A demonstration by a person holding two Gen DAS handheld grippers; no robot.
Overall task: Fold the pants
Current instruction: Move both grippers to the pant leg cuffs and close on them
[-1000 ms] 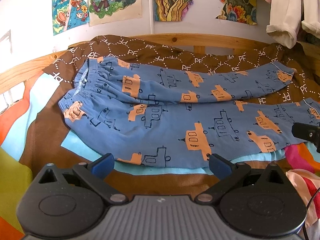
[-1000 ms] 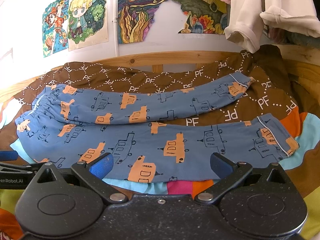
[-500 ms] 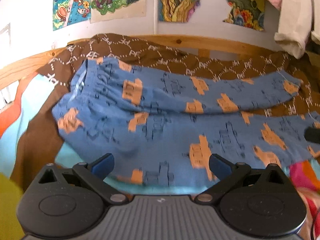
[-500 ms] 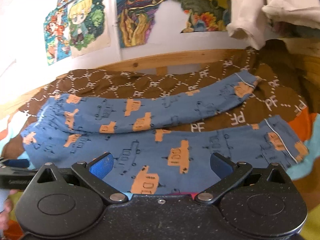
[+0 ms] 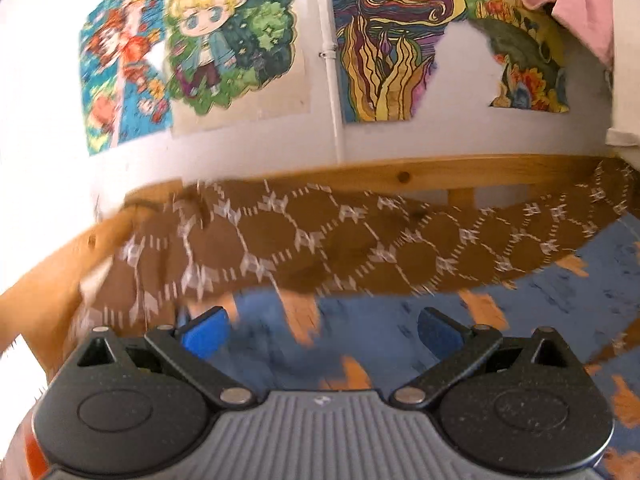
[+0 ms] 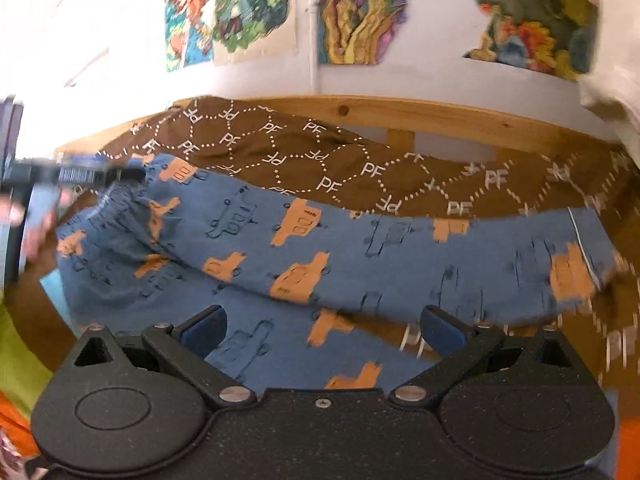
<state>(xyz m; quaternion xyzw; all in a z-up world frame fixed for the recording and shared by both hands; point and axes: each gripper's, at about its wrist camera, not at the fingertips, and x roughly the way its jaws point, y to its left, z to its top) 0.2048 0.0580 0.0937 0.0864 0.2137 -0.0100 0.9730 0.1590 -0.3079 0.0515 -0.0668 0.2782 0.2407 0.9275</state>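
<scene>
Blue pants (image 6: 360, 256) with orange vehicle prints lie spread on a brown patterned blanket (image 6: 320, 160), waistband at the left, both legs running right. My right gripper (image 6: 322, 330) hangs open over the near leg, nothing between its blue pads. In the left wrist view the blue pants (image 5: 360, 344) fill the lower frame, blurred. My left gripper (image 5: 322, 330) is open low over the fabric near the far waistband edge, close to the brown blanket (image 5: 320, 248). The left gripper (image 6: 100, 174) also shows in the right wrist view at the waistband's far corner, with a hand (image 6: 36, 232) beside it.
A wooden bed rail (image 6: 460, 118) runs along the white wall behind the blanket. Colourful posters (image 5: 224, 40) hang on the wall. Pale clothing (image 6: 612, 88) hangs at the upper right. Green and orange bedding (image 6: 16, 344) lies at the near left.
Both grippers have moved forward over the bed and closer to the pants. The left one has travelled to the far waistband side; both stay open.
</scene>
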